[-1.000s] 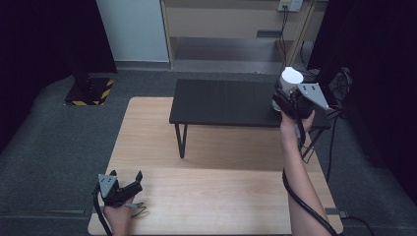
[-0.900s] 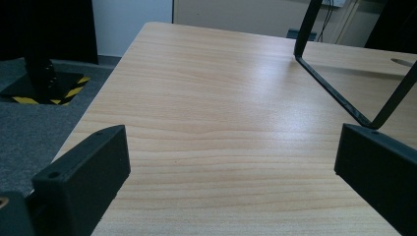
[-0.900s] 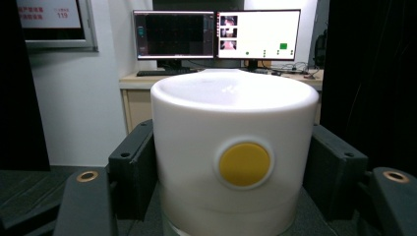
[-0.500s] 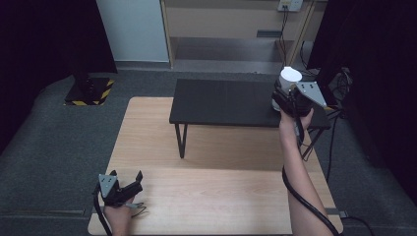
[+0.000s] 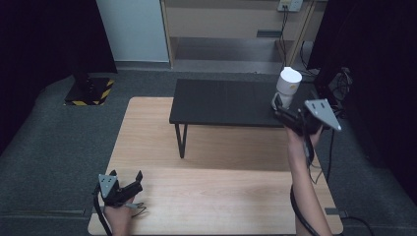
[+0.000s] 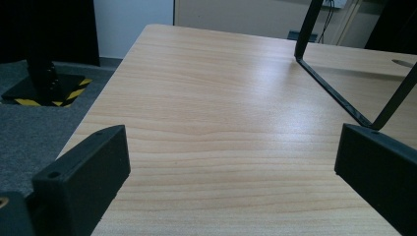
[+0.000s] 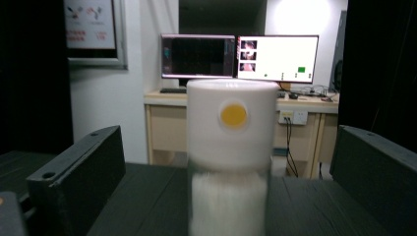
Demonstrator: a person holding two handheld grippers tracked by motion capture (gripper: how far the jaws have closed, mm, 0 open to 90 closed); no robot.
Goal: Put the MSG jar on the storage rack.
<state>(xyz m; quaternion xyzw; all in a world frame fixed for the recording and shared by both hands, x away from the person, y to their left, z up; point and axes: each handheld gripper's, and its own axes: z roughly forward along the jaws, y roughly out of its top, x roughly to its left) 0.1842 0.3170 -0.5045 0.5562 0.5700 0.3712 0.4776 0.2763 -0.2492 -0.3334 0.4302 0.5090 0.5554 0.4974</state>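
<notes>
Since half a second ago, the right hand-held gripper (image 5: pixel 282 109) has dropped slightly and now sits just in front of the one white canister (image 5: pixel 287 86), which stands at the right end of the black raised shelf (image 5: pixel 221 102). Its jaws are spread wide on either side of the canister, gripping nothing. The right gripper view adds a round yellow dot (image 7: pixel 233 114) on the canister's (image 7: pixel 231 152) upper part and two monitors (image 7: pixel 239 56) on a desk behind. The left hand-held gripper (image 5: pixel 125 186) rests low at the near left of the wooden worktop (image 5: pixel 221 191), jaws wide apart and empty. The left gripper view shows bare worktop (image 6: pixel 221 147) and the shelf's black leg frame (image 6: pixel 339 93).
</notes>
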